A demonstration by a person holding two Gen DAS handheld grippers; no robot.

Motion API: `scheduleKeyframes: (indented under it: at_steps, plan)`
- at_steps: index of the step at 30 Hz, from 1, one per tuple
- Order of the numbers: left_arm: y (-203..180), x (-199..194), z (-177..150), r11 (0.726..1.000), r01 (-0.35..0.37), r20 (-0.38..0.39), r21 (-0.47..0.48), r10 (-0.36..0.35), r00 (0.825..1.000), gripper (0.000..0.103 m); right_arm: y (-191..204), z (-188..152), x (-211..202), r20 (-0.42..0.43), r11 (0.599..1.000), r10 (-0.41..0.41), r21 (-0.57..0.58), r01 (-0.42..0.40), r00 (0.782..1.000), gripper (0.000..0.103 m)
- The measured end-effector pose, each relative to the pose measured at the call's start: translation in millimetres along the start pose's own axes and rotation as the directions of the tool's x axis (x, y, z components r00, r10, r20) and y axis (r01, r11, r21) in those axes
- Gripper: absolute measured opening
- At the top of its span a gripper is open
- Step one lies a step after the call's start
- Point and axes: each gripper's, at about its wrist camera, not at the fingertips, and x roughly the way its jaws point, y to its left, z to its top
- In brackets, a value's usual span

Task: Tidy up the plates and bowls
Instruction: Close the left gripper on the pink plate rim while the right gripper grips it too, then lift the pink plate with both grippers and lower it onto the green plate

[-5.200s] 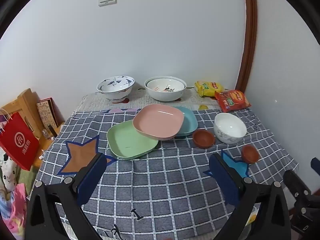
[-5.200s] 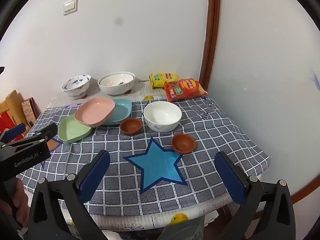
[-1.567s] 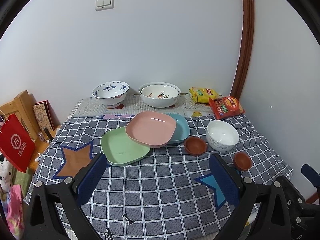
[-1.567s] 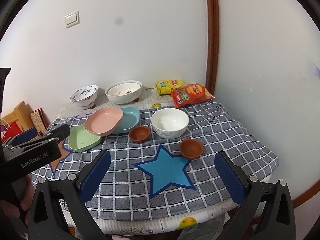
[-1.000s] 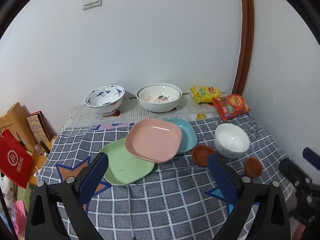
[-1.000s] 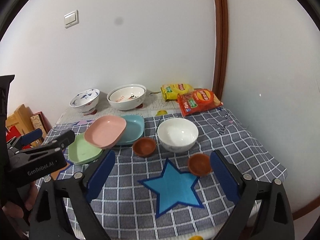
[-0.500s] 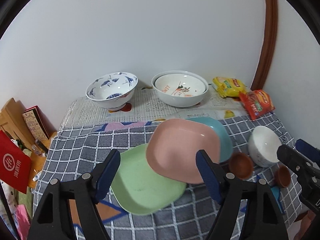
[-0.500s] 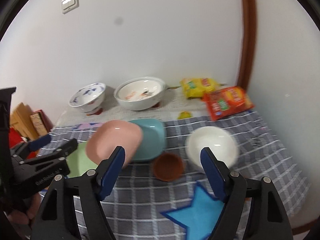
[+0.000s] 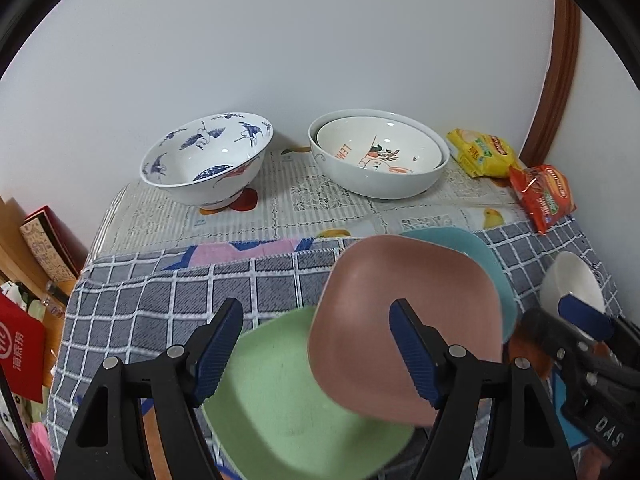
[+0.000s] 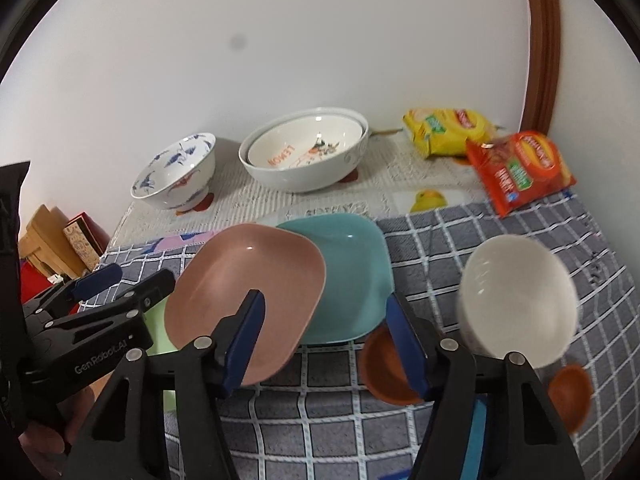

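Closest to the cameras, the left hand-held gripper (image 9: 316, 354) is hanging over the plates with its blue pads well apart. Its jaws have just been closing a little, and the edge where the green plate (image 9: 288, 396) and the pink plate (image 9: 404, 320) meet is lying below the gap. Nothing is being squeezed yet.

Beside it, the right hand-held gripper (image 10: 324, 342) is also partly open and has just been closing. It is holding nothing. Its pads are hovering over the near edges of the pink plate and the teal plate (image 10: 352, 272), with a small brown dish (image 10: 386, 368) by its right pad.

The three plates are lying half on top of each other on the checked cloth of the worktop (image 9: 160, 292), so I think both grippers are coming in to sort them into one neat pile.

Further right, a white bowl (image 10: 518, 304) is sitting next to another small brown dish (image 10: 570, 394).

Further back, a blue bird bowl (image 9: 208, 164) and a big white bowl (image 9: 378, 164) are standing by the wall. A smaller bowl is nesting inside the big one, and it is showing the word "LEMON".

At the back corner, a yellow snack bag (image 10: 448, 130) and a red snack bag (image 10: 520, 170) are lying; their words are too small to read. The left gripper's side is reading "GenRobot.AI".
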Motion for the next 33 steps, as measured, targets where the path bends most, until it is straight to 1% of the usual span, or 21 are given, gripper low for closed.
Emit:
scheduleKeyframes:
  at_steps: [3, 8, 10, 11, 15, 16, 17, 18, 19, 20, 21, 22, 24, 27, 30, 33]
  plan:
    - [-1, 13, 6, 1.0, -0.009, -0.002, 0.006, 0.009, 1.0, 0.074, 1, 0, 12, -0.013, 1.0, -0.003, 0.013, 0.003, 1.0, 0.06]
    - [-2, 32, 12, 1.0, 0.008, -0.019, 0.02, -0.007, 1.0, 0.073, 1, 0, 30, -0.036, 0.999, 0.001, 0.042, 0.0, 0.999, 0.057]
    - [-4, 38, 13, 0.999, 0.01, -0.025, 0.035, -0.009, 1.0, 0.066, 0, -2, 37, -0.045, 0.998, 0.003, 0.055, -0.001, 0.999, 0.056]
    - [-4, 41, 14, 0.999, 0.011, -0.029, 0.04, -0.01, 1.0, 0.065, -1, -2, 40, -0.049, 0.998, 0.003, 0.059, 0.0, 0.999, 0.054]
    - [-5, 51, 15, 0.998, 0.033, -0.049, 0.047, -0.031, 0.998, 0.051, -1, -3, 52, -0.072, 0.998, 0.008, 0.07, -0.003, 0.997, 0.045]
    - [-5, 53, 15, 0.998, 0.04, -0.054, 0.046, -0.037, 0.998, 0.049, -2, -3, 54, -0.076, 0.998, 0.007, 0.07, -0.002, 0.997, 0.044]
    - [-6, 55, 15, 0.998, 0.043, -0.057, 0.046, -0.041, 0.998, 0.047, -2, -3, 57, -0.08, 0.997, 0.005, 0.071, 0.001, 0.997, 0.039]
    - [-6, 57, 15, 0.998, 0.049, -0.063, 0.047, -0.046, 0.997, 0.043, -2, -3, 60, -0.087, 0.997, 0.007, 0.073, -0.001, 0.996, 0.033]
    - [-6, 59, 15, 0.997, 0.053, -0.069, 0.047, -0.049, 0.996, 0.035, -2, -4, 62, -0.096, 0.997, 0.015, 0.074, -0.008, 0.995, 0.029]
    - [-6, 60, 14, 0.997, 0.061, -0.077, 0.046, -0.058, 0.995, 0.031, -2, -4, 64, -0.104, 0.997, 0.019, 0.075, -0.012, 0.994, 0.022]
    - [-6, 61, 14, 0.996, 0.079, -0.086, 0.041, -0.075, 0.994, 0.02, -2, -4, 66, -0.11, 0.997, 0.024, 0.074, -0.016, 0.994, 0.019]
    - [-6, 62, 14, 0.995, 0.088, -0.092, 0.037, -0.084, 0.992, 0.013, -1, -4, 67, -0.11, 0.997, 0.025, 0.071, -0.017, 0.994, 0.018]
    - [-5, 61, 13, 0.995, 0.095, -0.092, 0.033, -0.092, 0.991, 0.012, 0, -4, 67, -0.097, 0.998, 0.02, 0.062, -0.014, 0.995, 0.011]
    - [-4, 54, 11, 0.993, 0.112, -0.088, 0.022, -0.11, 0.99, 0.01, 0, -3, 65, -0.08, 0.998, 0.003, 0.055, 0.001, 0.997, 0.009]
    - [-7, 39, 10, 0.993, 0.111, -0.067, 0.03, -0.109, 0.992, 0.009, -3, -3, 59, -0.078, 0.997, 0.015, 0.072, -0.009, 0.997, 0.008]
    - [-9, 24, 10, 0.993, 0.115, -0.049, 0.034, -0.114, 0.992, 0.009, -4, -2, 45, -0.058, 0.997, 0.013, 0.08, -0.008, 0.998, 0.007]
